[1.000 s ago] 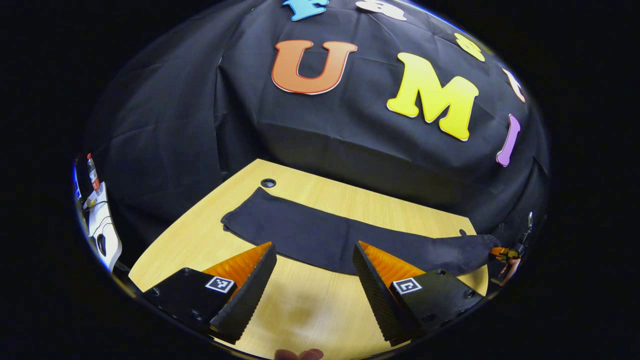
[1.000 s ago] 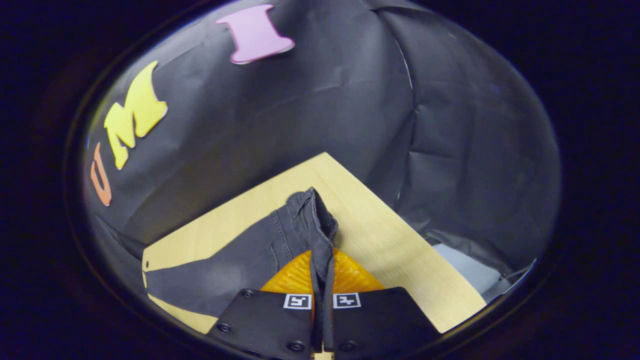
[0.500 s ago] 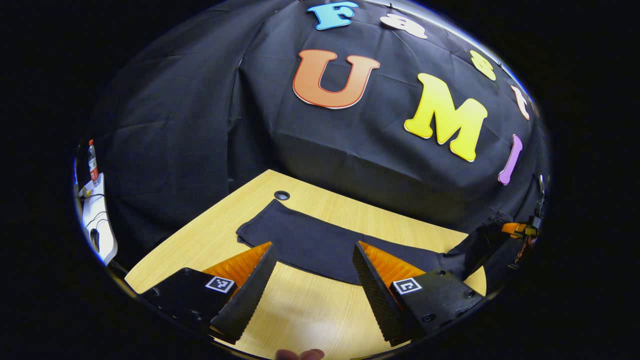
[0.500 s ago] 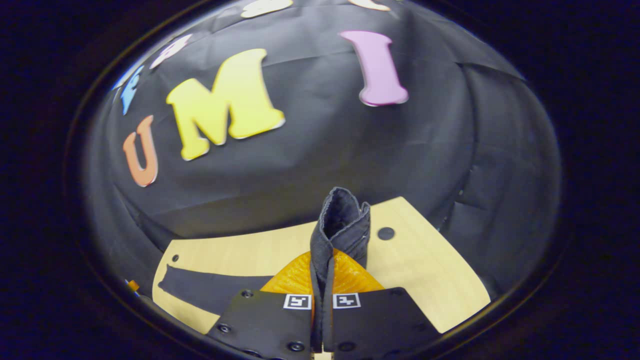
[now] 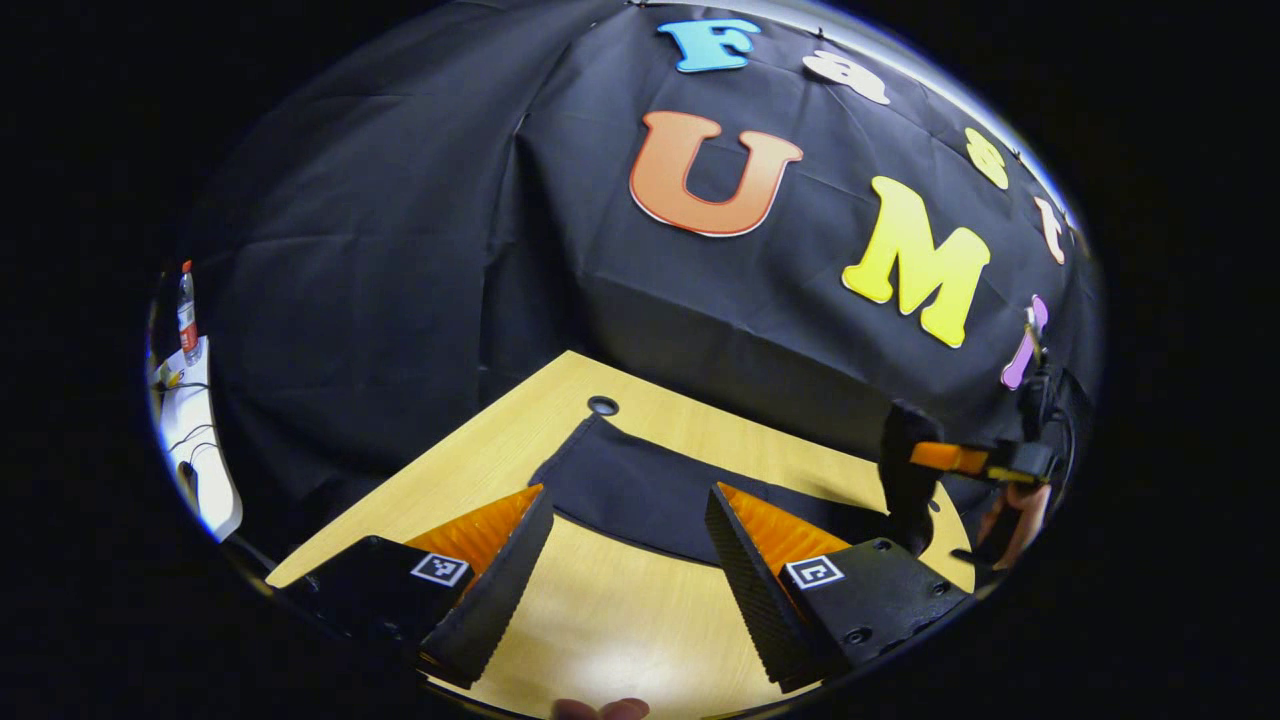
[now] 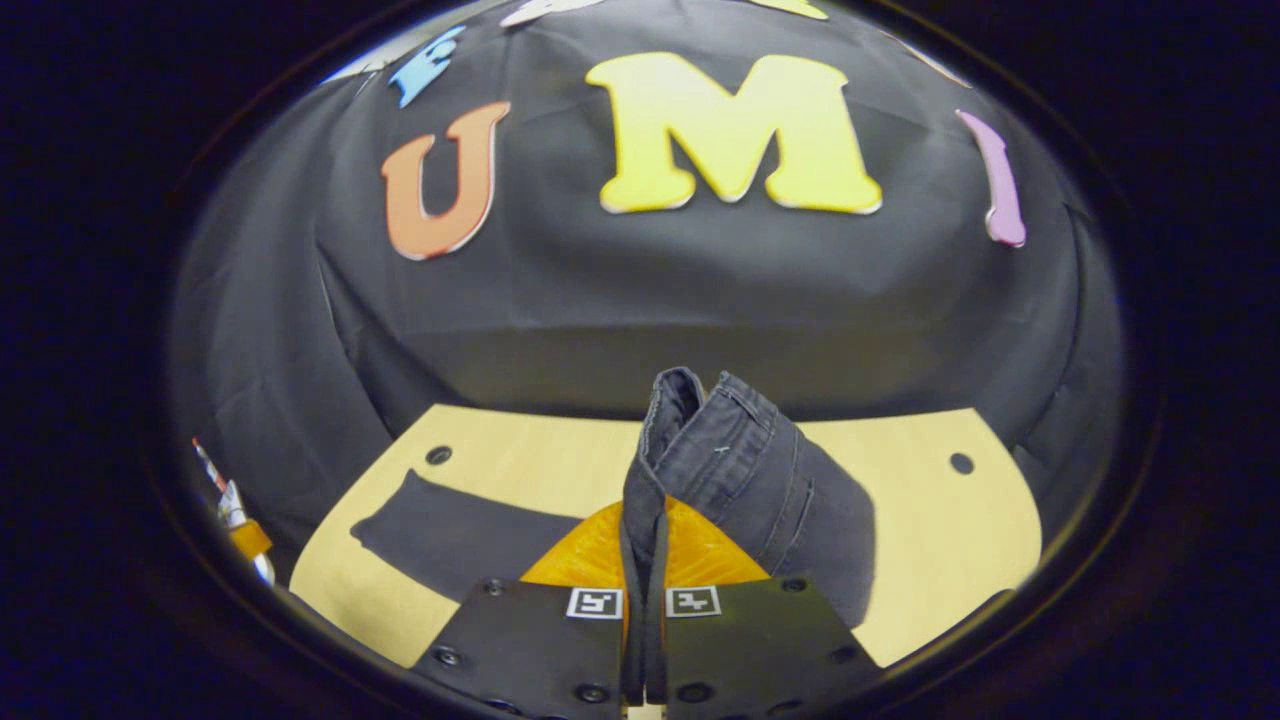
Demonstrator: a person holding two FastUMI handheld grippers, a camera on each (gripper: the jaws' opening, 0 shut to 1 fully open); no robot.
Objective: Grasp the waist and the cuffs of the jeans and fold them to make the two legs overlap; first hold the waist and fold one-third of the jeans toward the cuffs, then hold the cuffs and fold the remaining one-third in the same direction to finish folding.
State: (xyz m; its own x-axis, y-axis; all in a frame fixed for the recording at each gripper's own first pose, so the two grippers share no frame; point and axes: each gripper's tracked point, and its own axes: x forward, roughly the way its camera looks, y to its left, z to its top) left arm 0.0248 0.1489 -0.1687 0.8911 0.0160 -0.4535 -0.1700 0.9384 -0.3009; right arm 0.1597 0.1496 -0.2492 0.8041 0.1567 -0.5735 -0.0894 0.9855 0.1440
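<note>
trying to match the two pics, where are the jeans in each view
Left gripper view: the jeans lie across the middle of the table, beyond the open left gripper; their right end is lifted by the right gripper.
Right gripper view: the jeans rise bottom centre, waist clamped in the right gripper; the legs trail to the lower left.
Shared landmark: the round hole in the table by the cuffs.

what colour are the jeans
Dark charcoal grey jeans, clearest in the right gripper view.

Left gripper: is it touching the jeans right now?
Apart. In the left gripper view the left gripper hangs open above the table, with the jeans lying beyond its fingertips.
</note>
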